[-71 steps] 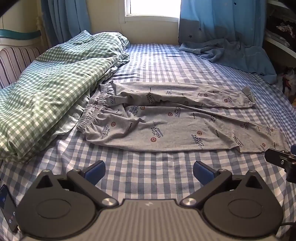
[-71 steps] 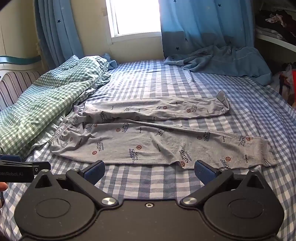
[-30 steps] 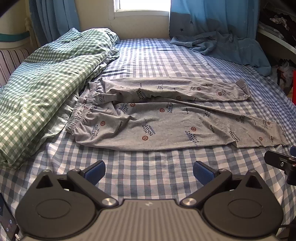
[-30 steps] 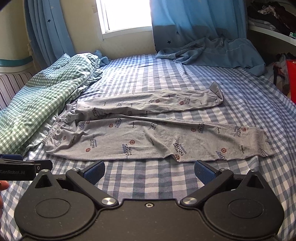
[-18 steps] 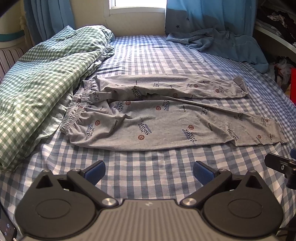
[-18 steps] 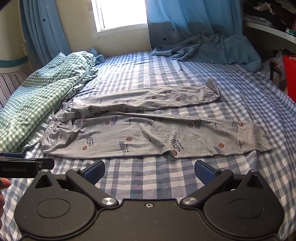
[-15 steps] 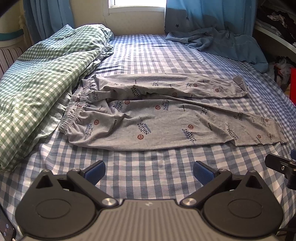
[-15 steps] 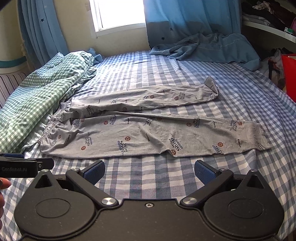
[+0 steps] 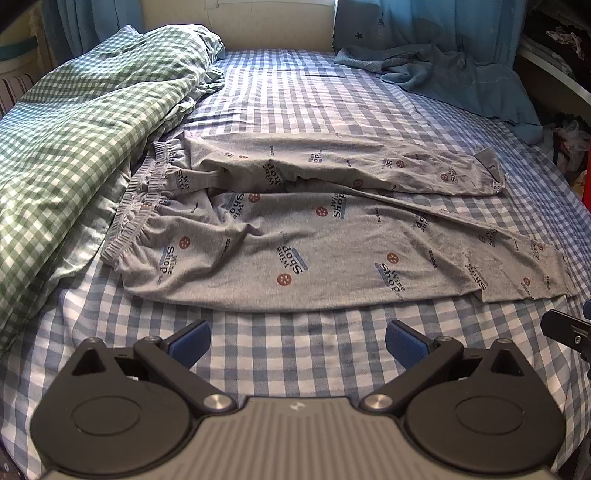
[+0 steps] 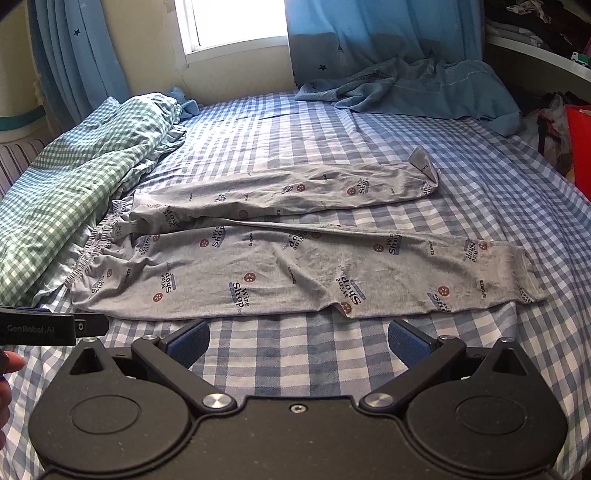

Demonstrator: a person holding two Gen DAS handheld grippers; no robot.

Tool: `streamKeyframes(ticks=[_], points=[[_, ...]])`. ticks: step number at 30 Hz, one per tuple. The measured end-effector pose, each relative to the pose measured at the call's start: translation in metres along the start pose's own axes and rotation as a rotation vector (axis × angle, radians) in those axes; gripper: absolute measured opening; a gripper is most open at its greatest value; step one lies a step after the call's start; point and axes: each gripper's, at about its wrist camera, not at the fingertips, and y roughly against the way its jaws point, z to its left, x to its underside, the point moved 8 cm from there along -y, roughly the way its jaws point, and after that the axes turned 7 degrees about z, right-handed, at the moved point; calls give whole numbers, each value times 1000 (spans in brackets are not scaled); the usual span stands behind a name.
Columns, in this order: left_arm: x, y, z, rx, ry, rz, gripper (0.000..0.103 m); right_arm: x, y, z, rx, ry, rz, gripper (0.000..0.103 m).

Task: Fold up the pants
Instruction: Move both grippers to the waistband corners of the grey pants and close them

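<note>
Pants: grey pants [image 9: 295,254] printed with "Wine Shop" words and red dots lie spread flat across the middle of the bed [image 9: 295,96], unfolded, both legs stretched toward the right edge
Waistband: the gathered elastic waistband [image 9: 136,218] sits toward the left side of the bed, just beside the green checked duvet [image 9: 74,122]; whether the two touch I cannot tell
Far leg: the far leg [image 10: 295,192] runs toward the right edge and ends in a cuff [image 10: 424,166] with one corner turned up
Near leg: the near leg [image 10: 332,273] lies parallel to the bed's near edge, wrinkled but flat, its hem close to the right edge
Left gripper: the left gripper [image 9: 297,339] hovers over the bare blue checked sheet near the bed's near edge, just short of the pants' lower edge; its blue-padded fingers [image 9: 190,339] are spread wide with nothing between them
Right gripper: the right gripper [image 10: 297,341] is likewise wide apart and empty, over the sheet just short of the near leg
Surroundings: a blue blanket [image 10: 413,88] is heaped at the far right corner of the bed beneath blue curtains [image 10: 369,33]; a person's fingertips [image 10: 7,373] show at the left edge of the right wrist view
</note>
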Motion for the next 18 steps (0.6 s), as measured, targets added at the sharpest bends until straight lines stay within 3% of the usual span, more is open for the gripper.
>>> streamKeyframes(ticks=[7,13,18], points=[[-83,-17,18,-35,-46,-72,103,-74,-32,-19,-79,8,-47,103],[-190,-20,42,-108,-124,-167,103,-172,-60,-38,-157,75,-106,103],[-276,-62,84,-183,-172,-157,103,-249,-118,-37,-276,208,-106,103]])
